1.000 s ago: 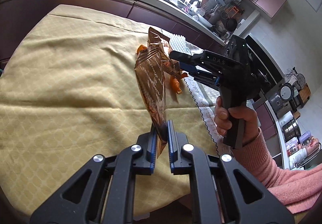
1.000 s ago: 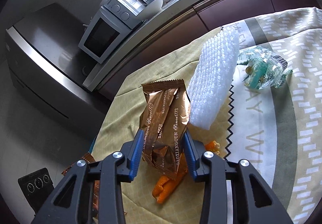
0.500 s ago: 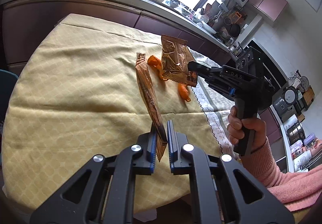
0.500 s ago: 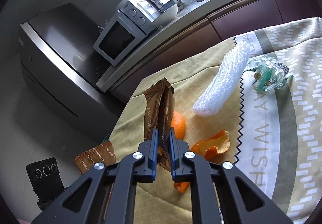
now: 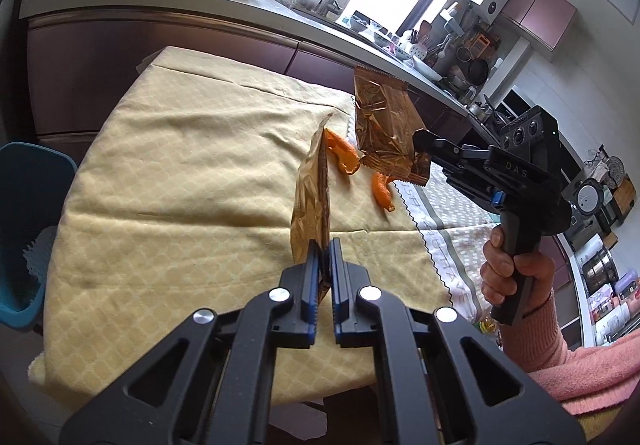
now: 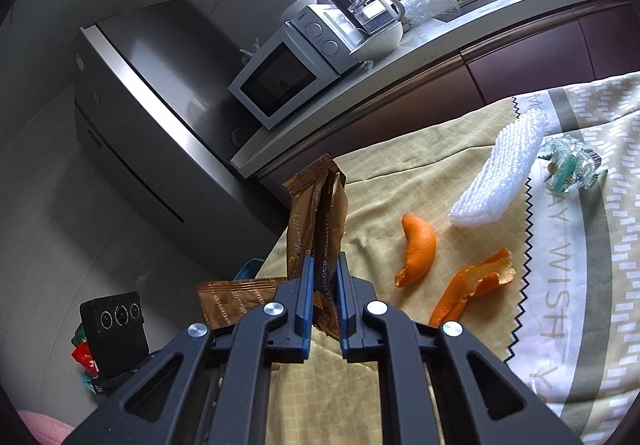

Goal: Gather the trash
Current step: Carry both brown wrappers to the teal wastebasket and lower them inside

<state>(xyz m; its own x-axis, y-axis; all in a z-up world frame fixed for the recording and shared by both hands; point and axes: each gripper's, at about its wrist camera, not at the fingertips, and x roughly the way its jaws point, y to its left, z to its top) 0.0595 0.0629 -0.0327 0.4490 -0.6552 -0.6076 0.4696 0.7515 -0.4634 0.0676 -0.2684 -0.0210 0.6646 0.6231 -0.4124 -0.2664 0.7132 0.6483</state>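
My left gripper (image 5: 326, 245) is shut on a brown foil snack wrapper (image 5: 310, 205), held edge-on above the yellow tablecloth (image 5: 180, 185). My right gripper (image 6: 323, 265) is shut on a second brown wrapper (image 6: 318, 217); it shows in the left wrist view (image 5: 384, 125), lifted above the table with the right gripper (image 5: 424, 139) behind it. The left-held wrapper (image 6: 236, 299) shows low in the right wrist view. Two orange peels (image 6: 418, 249) (image 6: 476, 289) lie on the cloth. A white foam sleeve (image 6: 500, 181) and a crumpled clear wrapper (image 6: 570, 165) lie further back.
A blue bin (image 5: 24, 229) stands by the table's left side. A kitchen counter with a microwave (image 6: 288, 77) runs behind the table, with a steel fridge (image 6: 152, 117) beside it. A white patterned mat (image 6: 580, 265) covers the table's right part.
Both grippers have risen and pulled back from the table with their wrappers. The right gripper closed on its wrapper a second ago and lifted it clear of the peels.
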